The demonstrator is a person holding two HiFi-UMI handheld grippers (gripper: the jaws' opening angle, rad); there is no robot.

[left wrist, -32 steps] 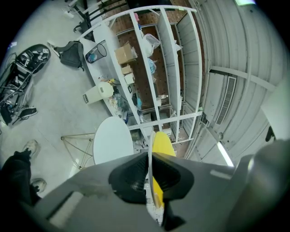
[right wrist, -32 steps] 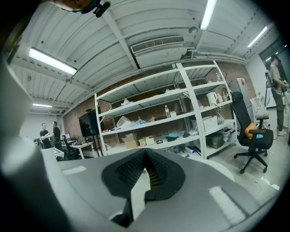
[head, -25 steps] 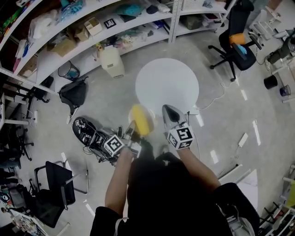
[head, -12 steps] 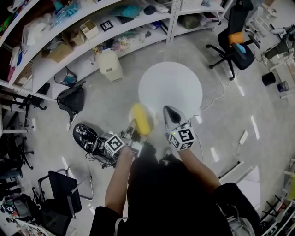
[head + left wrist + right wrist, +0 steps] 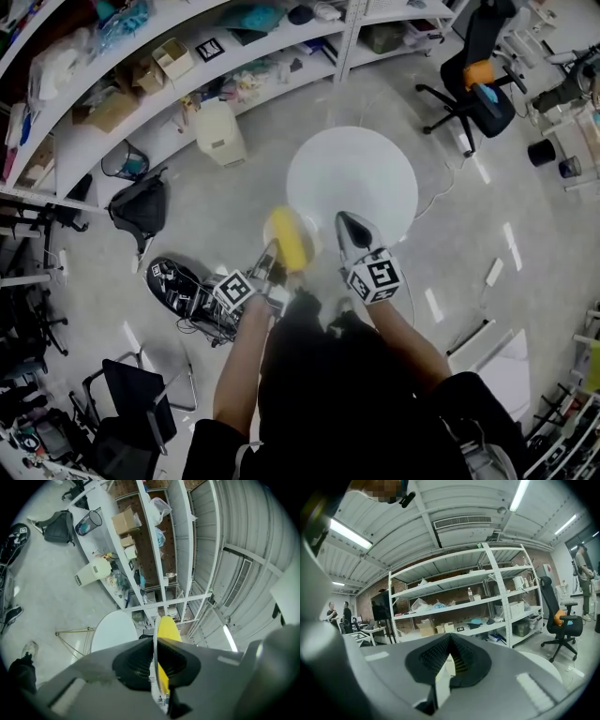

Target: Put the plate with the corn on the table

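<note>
A yellow corn cob [image 5: 289,239] lies on a pale plate [image 5: 308,246] that I hold in the air over the floor, just short of the round white table [image 5: 352,178]. My left gripper [image 5: 273,259] is shut on the plate's rim. In the left gripper view the plate [image 5: 154,641] shows edge-on between the pads of the left gripper [image 5: 155,660], with the corn [image 5: 168,629] beyond and the table [image 5: 114,631] below. My right gripper [image 5: 349,226] hangs beside the plate, shut and holding nothing. Its pads meet in the right gripper [image 5: 451,654] view.
Curved white shelves [image 5: 187,66] full of boxes run along the back. On the floor are a white bin [image 5: 220,131], a black bag [image 5: 141,206], gear with cables [image 5: 183,286], and office chairs [image 5: 478,84] [image 5: 131,398]. People stand at the far left [image 5: 337,613] and right [image 5: 583,573].
The table and shelves have shifted a little in the head view, as the person moves slightly towards the table. Both grippers keep their pose and the plate stays gripped.
</note>
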